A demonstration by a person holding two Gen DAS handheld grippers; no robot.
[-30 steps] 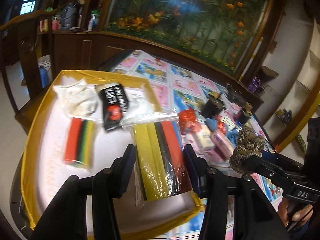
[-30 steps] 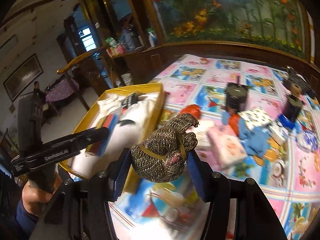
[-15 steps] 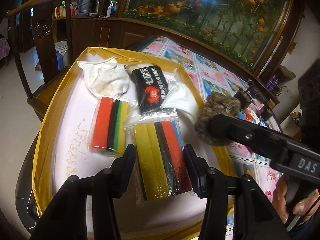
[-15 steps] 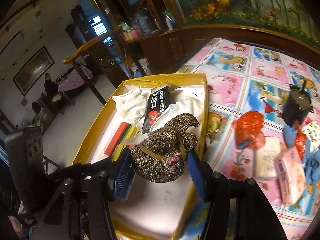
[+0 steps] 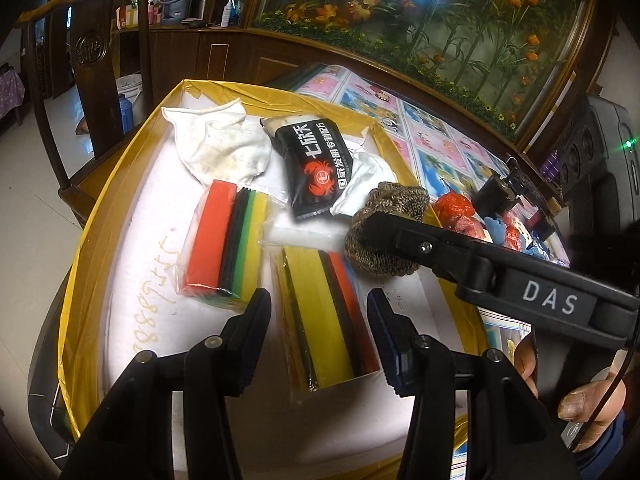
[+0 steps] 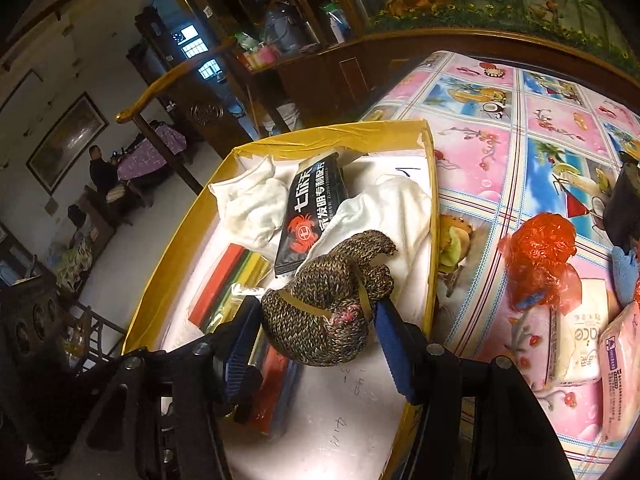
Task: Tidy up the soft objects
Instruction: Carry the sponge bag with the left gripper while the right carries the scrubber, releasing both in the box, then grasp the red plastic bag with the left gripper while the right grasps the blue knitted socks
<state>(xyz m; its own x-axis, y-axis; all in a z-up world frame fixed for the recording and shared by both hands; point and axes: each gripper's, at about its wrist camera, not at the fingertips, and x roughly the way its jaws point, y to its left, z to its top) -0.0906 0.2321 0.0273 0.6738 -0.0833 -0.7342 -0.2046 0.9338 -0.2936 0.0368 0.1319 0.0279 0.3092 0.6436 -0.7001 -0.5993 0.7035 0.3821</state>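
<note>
A gold-rimmed tray [image 5: 120, 208] with a white floor holds a white cloth [image 5: 216, 148], a black packet with a red crab [image 5: 316, 164], a second white cloth [image 5: 364, 180] and a striped sponge pack [image 5: 216, 248]. My left gripper [image 5: 320, 320] is shut on another sponge pack [image 5: 332, 312], yellow, black and red in clear wrap, low over the tray floor. My right gripper [image 6: 320, 320] grips a brown knitted glove bundle [image 6: 332, 280] bound with a rubber band, at the tray's right side [image 6: 430, 240]. Its jaws are opening, and the pads still touch the bundle.
On the flowered tablecloth [image 6: 540, 120] right of the tray lie a red plastic bag [image 6: 536, 252], tissue packs [image 6: 576, 340], a blue cloth [image 6: 628, 276] and a black container [image 6: 624, 200]. Behind stand a wooden chair [image 5: 92, 52] and cabinets. A hand [image 5: 580, 400] grips the right tool.
My right gripper carried the glove bundle left from over the table to low inside the tray. My left gripper, with the sponge pack, sank a little toward the tray floor.
</note>
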